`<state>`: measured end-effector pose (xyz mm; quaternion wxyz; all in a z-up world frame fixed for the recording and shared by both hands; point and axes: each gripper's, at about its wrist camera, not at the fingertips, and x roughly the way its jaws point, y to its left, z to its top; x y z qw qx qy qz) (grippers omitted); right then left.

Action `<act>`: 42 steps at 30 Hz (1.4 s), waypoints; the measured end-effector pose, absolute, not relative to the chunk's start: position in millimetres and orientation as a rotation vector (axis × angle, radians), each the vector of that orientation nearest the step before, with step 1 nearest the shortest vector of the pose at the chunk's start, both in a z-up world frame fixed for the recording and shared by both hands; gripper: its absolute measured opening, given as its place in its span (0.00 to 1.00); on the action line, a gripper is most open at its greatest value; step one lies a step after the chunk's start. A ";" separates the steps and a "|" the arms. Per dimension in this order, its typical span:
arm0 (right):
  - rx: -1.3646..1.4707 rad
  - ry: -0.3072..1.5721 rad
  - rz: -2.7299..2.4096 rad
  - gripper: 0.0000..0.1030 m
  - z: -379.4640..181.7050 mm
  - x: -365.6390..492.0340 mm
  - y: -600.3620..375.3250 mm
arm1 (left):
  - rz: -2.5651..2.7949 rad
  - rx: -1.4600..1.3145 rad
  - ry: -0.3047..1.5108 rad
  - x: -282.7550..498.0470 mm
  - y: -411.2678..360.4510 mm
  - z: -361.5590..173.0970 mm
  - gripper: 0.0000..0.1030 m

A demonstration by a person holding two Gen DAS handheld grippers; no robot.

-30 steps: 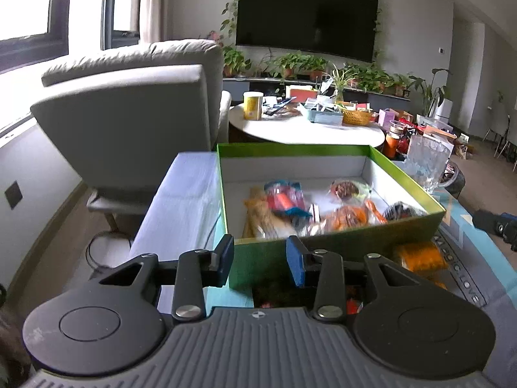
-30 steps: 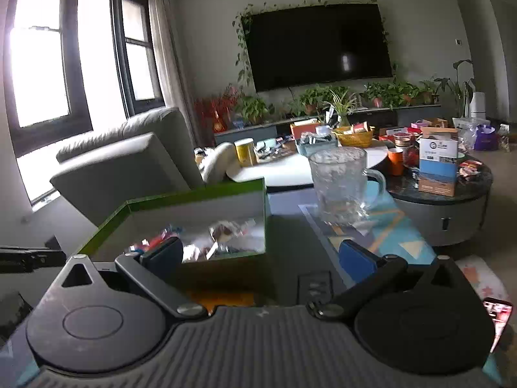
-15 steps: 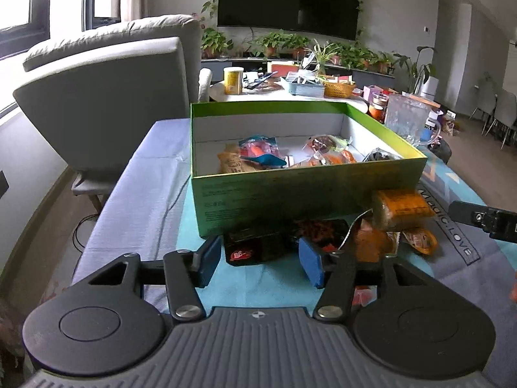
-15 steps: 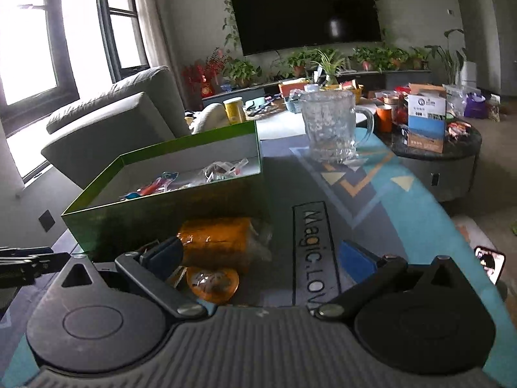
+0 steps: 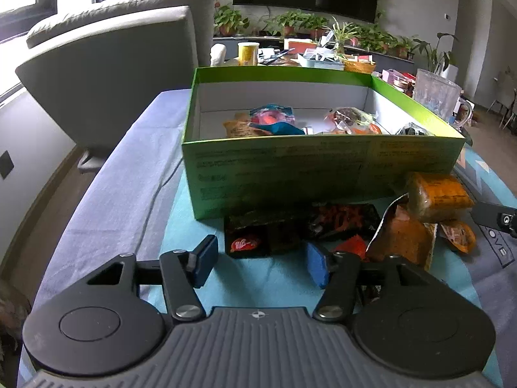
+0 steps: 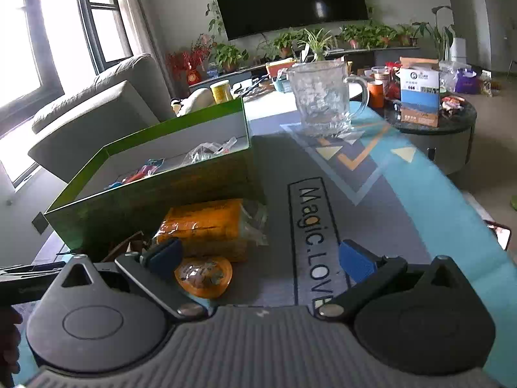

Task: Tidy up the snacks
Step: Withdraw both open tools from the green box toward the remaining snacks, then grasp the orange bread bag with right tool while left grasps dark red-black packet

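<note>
One green box [image 5: 290, 174] of snacks, one glass mug [image 6: 320, 97] on the patterned desk cloth [image 6: 404, 200]. Left tongs [image 5: 258, 265] just been opening, empty; right tongs [image 6: 258, 255] wide, empty. Living room.

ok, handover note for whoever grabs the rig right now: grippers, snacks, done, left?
Left gripper: jaws just been opening, nothing between them, aimed at the dark packet.
Right gripper: open, empty, above the round orange snack.
Green box: several snacks already inside.
Left: dark packet, orange pack, brown pouch and round snack lie on the mat in front of the box.
</note>
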<state>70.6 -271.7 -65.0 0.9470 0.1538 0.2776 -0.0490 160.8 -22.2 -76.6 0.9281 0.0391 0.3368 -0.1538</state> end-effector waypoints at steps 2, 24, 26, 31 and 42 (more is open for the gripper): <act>0.308 0.566 -0.093 0.69 -65.4 72.4 -269.9 | -0.318 0.085 0.688 163.3 -23.4 -77.4 0.57; 0.271 0.590 -0.069 0.69 -67.8 94.4 -253.0 | -0.199 0.080 0.655 184.0 -36.0 -84.3 0.79; 0.276 0.587 -0.079 0.69 -67.4 97.9 -252.0 | -0.191 0.079 0.661 185.7 -37.7 -83.8 0.79; 0.311 0.587 -0.099 0.69 -64.9 107.1 -248.8 | -0.188 0.080 0.683 187.3 -36.7 -81.4 0.79; 0.209 0.651 -0.110 0.69 -73.1 128.1 -222.0 | -0.174 0.085 0.700 195.2 -42.1 -80.6 0.83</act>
